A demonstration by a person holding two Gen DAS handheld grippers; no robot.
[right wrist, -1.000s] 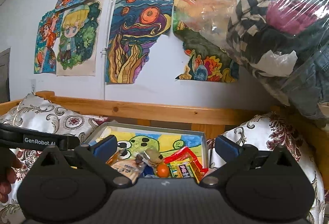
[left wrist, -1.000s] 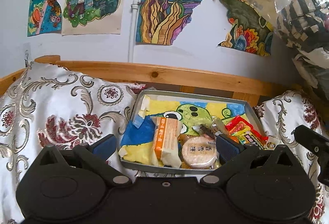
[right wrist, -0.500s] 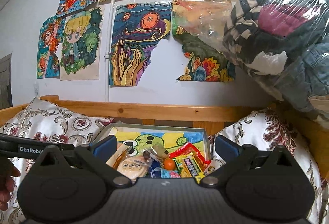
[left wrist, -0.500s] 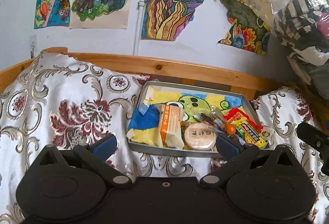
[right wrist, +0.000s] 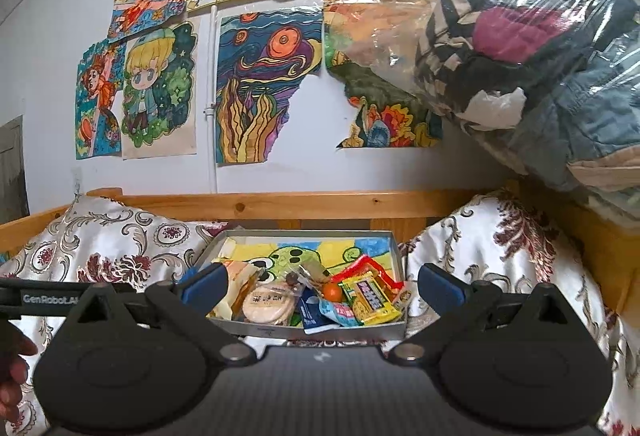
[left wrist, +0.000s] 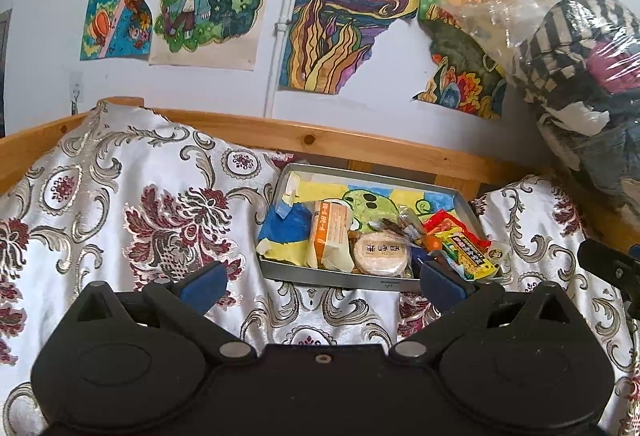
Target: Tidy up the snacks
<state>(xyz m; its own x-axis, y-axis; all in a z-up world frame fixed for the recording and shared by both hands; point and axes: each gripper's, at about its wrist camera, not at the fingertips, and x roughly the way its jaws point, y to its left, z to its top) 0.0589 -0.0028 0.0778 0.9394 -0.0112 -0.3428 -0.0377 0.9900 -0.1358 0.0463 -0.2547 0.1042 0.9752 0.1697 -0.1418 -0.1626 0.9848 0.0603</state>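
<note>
Between steps: both claws, left (left wrist: 320, 282) and right (right wrist: 320, 286), gaping, empty, short of tray (right wrist: 320, 328). Next: descend onto a snack.

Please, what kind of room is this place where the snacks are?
Probably a bedroom, perhaps a child's: a wooden bed frame with patterned bedding, hand-coloured drawings taped on the wall, and a plastic bag of clothes. The snack tray sits on the bed.
</note>
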